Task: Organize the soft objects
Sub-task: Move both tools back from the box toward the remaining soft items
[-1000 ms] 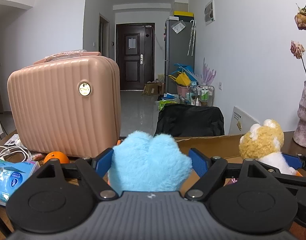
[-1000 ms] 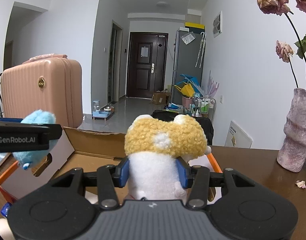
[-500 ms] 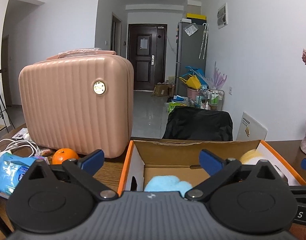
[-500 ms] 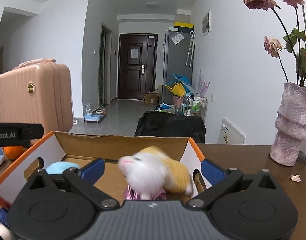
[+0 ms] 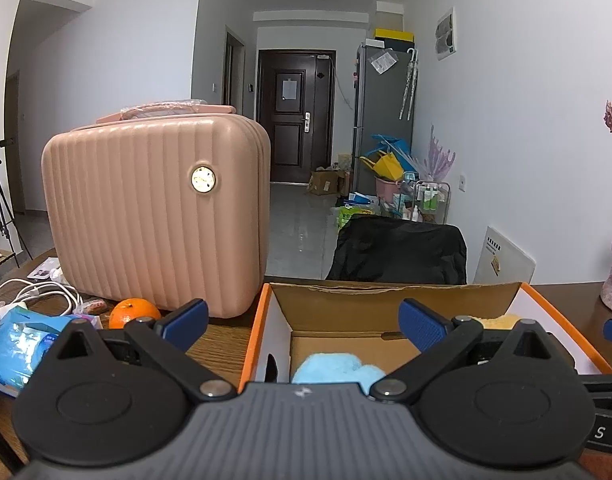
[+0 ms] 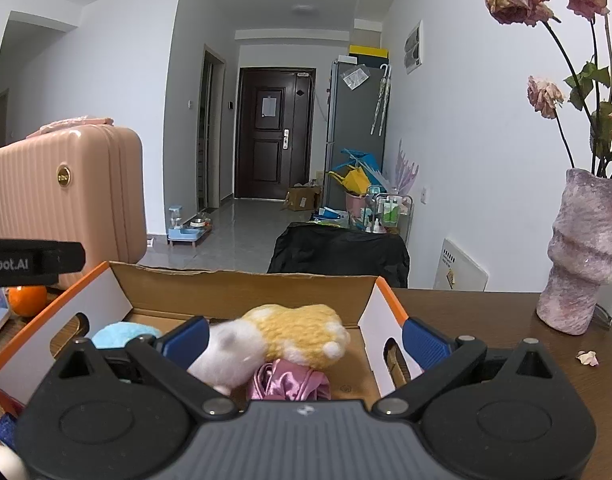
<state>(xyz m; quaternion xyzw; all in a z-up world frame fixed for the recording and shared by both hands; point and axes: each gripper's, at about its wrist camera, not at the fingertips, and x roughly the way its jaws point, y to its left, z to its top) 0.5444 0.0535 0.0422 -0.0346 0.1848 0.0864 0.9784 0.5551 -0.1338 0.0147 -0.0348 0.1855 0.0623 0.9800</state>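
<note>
- Two claws stood with their jaws wide apart and nothing between the pads when I checked: the left gripper [image 5: 302, 322] and the right gripper [image 6: 305, 338], both hanging over the open cardboard box [image 6: 242, 284].
- Just below and ahead of my left claw, the blue plush [image 5: 338, 366] lay on the box floor, clear of both pads.
- Under my right claw, the yellow-and-white plush [image 6: 282, 338] lay on its side in the box, resting partly on a pink satin item [image 6: 290, 380]; the left pad sat close beside its white end, though I could not tell whether they touched.
- From the right wrist view, the blue toy showed off to the left of that claw, in the same box.
- I judged the step in hand as the release: both soft toys were in the box and neither was gripped.
- Off to the left of my left claw sat a pink case [image 5: 154, 216], an orange [image 5: 133, 312] and a blue tissue pack [image 5: 22, 344]; to the right of my right claw stood a vase [image 6: 582, 252].
- My next move, as I judged it, called for drawing both claws up and back clear of the box walls without snagging the plush, then looking for any soft item left on the table; none was plainly in view.
</note>
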